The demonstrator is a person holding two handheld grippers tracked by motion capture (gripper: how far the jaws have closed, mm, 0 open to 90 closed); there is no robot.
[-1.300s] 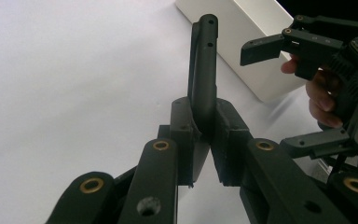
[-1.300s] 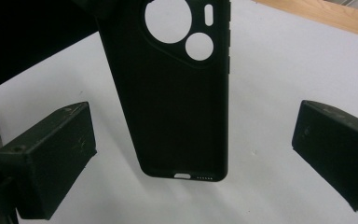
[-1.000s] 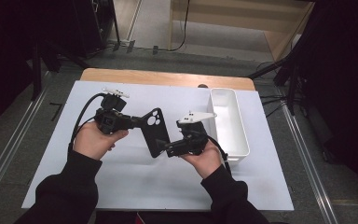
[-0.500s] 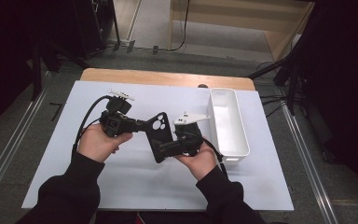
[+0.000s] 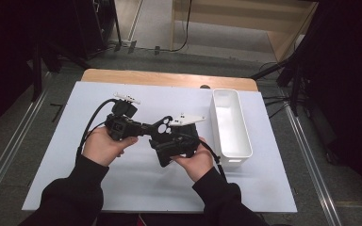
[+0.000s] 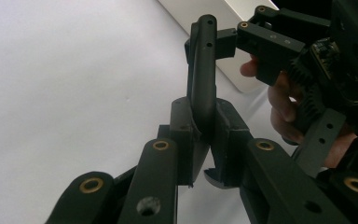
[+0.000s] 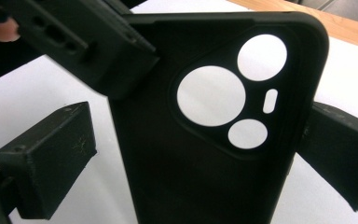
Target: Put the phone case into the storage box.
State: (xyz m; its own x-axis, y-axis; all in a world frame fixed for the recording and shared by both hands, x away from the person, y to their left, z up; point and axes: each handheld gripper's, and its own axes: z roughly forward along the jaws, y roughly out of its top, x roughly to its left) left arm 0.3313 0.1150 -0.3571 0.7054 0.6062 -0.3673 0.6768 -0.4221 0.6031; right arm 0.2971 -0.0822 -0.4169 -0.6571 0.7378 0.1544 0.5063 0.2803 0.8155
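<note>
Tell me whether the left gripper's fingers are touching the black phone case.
Touching. The left gripper view shows both fingers of the left gripper pressed against the edge-on phone case, with no gap on either side.

- Bright, even overhead light on the white tabletop in the high view; surroundings beyond its edges sunk in near-black, especially far left and far right.
- Soft, faint shadows under the hands, no hard edges.
- Mild glare inside the white bin near the tabletop's right edge.
- Slightly soft and low in detail overall in the high view.
- Blown out to flat white behind the black phone case in the right gripper view; case surface dim, almost textureless.
- Close jaws blurred at the bottom in the left gripper view; dull sheen along the case's edge.
</note>
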